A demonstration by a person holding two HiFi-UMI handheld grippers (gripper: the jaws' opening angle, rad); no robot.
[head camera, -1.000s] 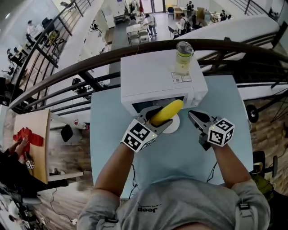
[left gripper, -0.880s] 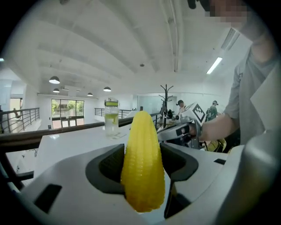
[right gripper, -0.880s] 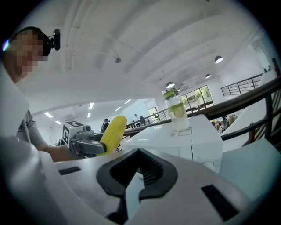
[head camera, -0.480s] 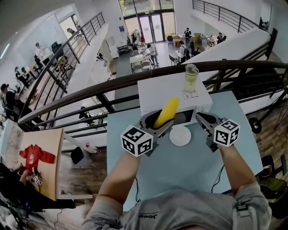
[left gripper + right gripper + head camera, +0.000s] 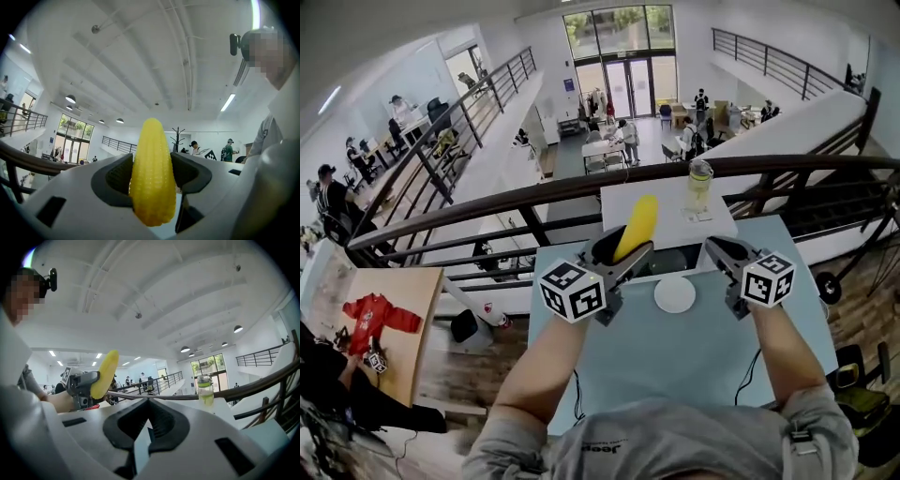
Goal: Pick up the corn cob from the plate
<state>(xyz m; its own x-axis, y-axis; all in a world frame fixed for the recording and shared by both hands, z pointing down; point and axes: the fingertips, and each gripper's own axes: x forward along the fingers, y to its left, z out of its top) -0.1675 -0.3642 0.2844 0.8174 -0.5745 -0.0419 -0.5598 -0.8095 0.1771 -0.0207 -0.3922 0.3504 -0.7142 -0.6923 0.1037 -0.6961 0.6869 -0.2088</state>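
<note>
My left gripper is shut on the yellow corn cob, which points up and away well above the table. In the left gripper view the corn cob stands upright between the two dark pads, against the ceiling. The small white plate lies bare on the light blue table, to the right of and below the cob. My right gripper hovers to the right of the plate with its jaws closed together and nothing in them. From the right gripper view the corn cob shows held at the left.
A white microwave stands at the table's far edge with a clear bottle of yellowish liquid on top. A dark railing runs behind the table. A wooden table with a red cloth is at the far left.
My left gripper has lifted the corn cob up off the plate and tipped it more upright. The plate is now bare. The right gripper has risen slightly.
</note>
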